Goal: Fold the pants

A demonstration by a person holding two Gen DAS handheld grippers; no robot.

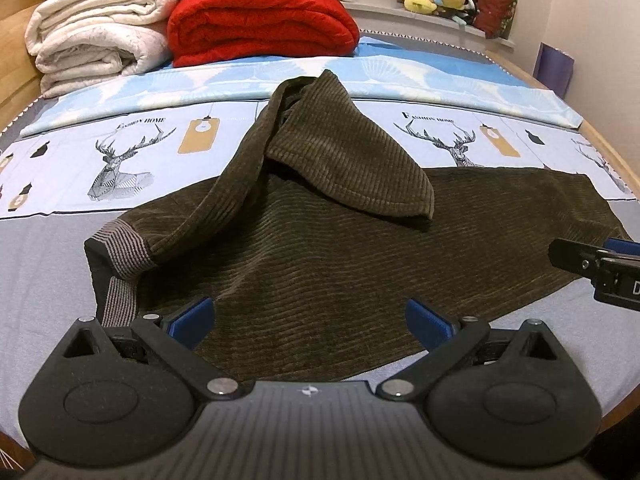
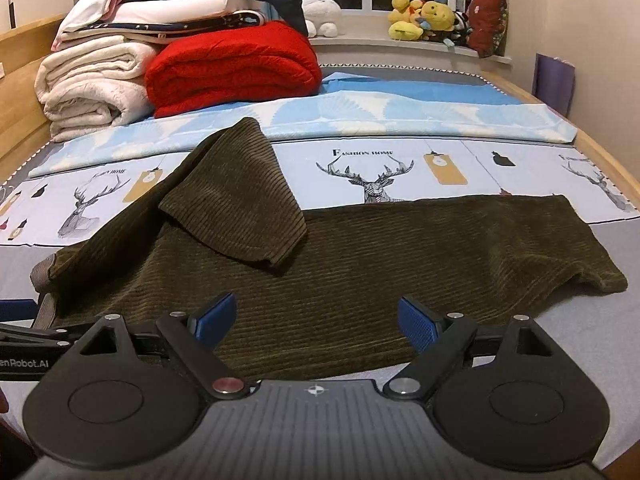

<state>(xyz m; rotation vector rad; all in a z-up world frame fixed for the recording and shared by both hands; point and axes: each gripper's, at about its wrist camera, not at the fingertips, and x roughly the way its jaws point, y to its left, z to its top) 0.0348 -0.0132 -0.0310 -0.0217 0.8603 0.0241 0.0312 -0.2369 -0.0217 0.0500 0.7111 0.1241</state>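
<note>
We find the brown corduroy pants (image 1: 320,248) spread across the bed (image 1: 44,272), striped waistband (image 1: 124,248) to the left and one leg flopped back over the other, so we judge the fold barely begun. Our left gripper (image 1: 308,316) and right gripper (image 2: 316,320) both hover over the near edge, jaws wide apart and holding nothing. Next we would need to grasp the doubled-back leg, lay it flat, then fold lengthwise.
</note>
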